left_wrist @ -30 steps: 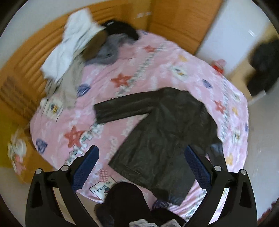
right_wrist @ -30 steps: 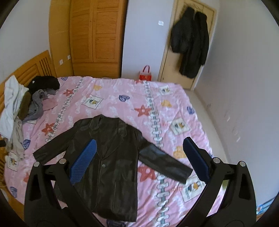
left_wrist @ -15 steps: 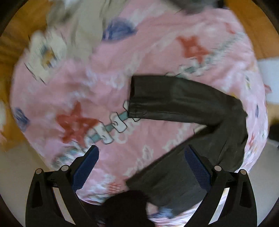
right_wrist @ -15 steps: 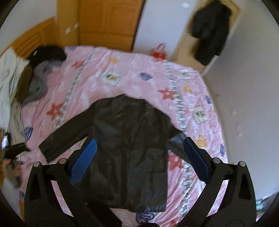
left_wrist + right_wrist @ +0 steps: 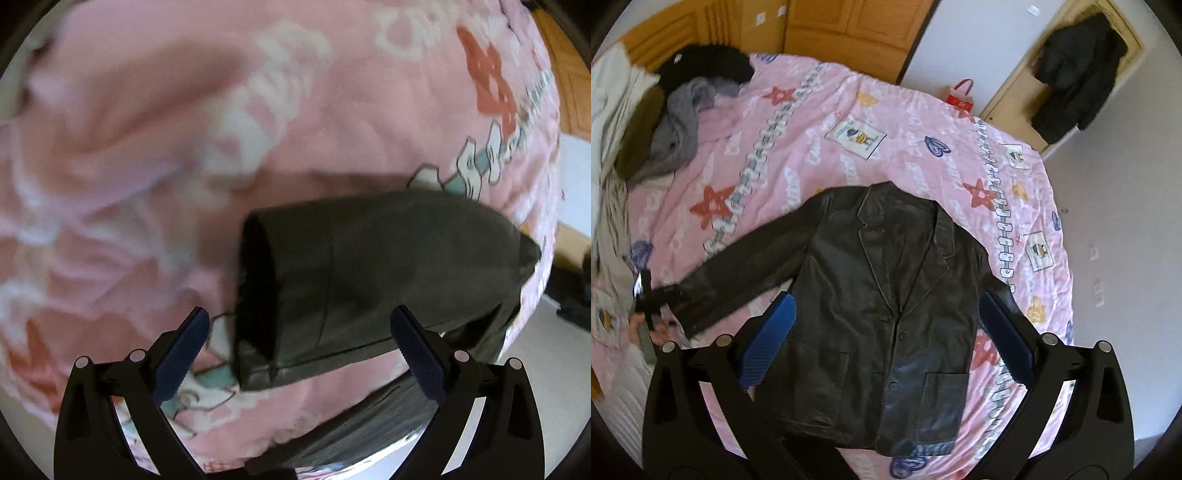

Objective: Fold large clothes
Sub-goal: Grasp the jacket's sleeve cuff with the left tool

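A black leather jacket lies face up and spread flat on the pink bed cover. My right gripper is open and empty, held above the jacket's front. My left gripper is open, close over the cuff of the jacket's left sleeve; the cuff lies between its blue pads without touching them. In the right wrist view the left gripper shows at that sleeve's end.
A heap of other clothes lies at the bed's far left by the wooden headboard. A dark coat hangs on the door at the back right. A red bag stands beyond the bed.
My left gripper has dropped close to the sleeve cuff, which now fills its view. My right gripper has moved nearer over the jacket's front. Both stay open.
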`<state>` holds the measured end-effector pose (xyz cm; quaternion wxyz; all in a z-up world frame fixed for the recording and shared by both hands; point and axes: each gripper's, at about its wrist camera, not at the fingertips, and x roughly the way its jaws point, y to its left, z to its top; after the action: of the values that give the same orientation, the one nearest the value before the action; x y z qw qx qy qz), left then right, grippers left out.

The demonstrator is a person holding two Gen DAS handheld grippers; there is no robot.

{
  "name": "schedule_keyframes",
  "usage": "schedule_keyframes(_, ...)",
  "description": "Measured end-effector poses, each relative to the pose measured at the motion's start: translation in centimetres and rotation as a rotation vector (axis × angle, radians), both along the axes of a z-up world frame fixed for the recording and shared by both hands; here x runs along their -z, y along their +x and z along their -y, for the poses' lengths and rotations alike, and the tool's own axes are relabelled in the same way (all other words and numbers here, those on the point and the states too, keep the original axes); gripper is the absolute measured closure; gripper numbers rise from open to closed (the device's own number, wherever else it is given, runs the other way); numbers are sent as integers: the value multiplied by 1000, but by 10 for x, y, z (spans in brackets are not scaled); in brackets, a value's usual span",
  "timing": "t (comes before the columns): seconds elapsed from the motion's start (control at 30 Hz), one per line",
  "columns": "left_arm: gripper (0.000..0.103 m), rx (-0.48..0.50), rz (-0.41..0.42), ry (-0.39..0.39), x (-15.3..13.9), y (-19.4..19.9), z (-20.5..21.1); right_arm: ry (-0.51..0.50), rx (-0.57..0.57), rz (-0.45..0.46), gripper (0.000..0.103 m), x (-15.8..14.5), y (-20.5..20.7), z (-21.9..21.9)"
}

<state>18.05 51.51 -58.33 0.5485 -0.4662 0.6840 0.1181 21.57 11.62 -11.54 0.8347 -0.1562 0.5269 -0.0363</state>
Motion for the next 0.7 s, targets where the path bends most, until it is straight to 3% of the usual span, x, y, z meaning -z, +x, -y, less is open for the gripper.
schedule_keyframes(0.1, 20, 68, 35, 22, 3, 7, 17, -5, -1, -19, 6, 13, -1, -1)
schedule_keyframes(0.2, 59, 101, 13, 78, 10, 8, 27, -10, 6, -51, 6, 23, -1, -1)
schedule_keyframes(0.33, 82, 136, 95, 100, -7, 8, 43, -29, -40, -40, 6, 22, -6, -10)
schedule_keyframes(0.4, 88, 175, 121, 143, -22, 12, 55, -28, -62, -37, 6, 23, -7, -14)
schedule_keyframes(0.57, 91, 219, 189, 261, -72, 22, 78, 6, -85, -49, 6, 26, -7, -16)
schedule_keyframes(0.7, 92, 248, 293, 353, -130, 36, 96, 12, -99, -39, 6, 26, -14, -5)
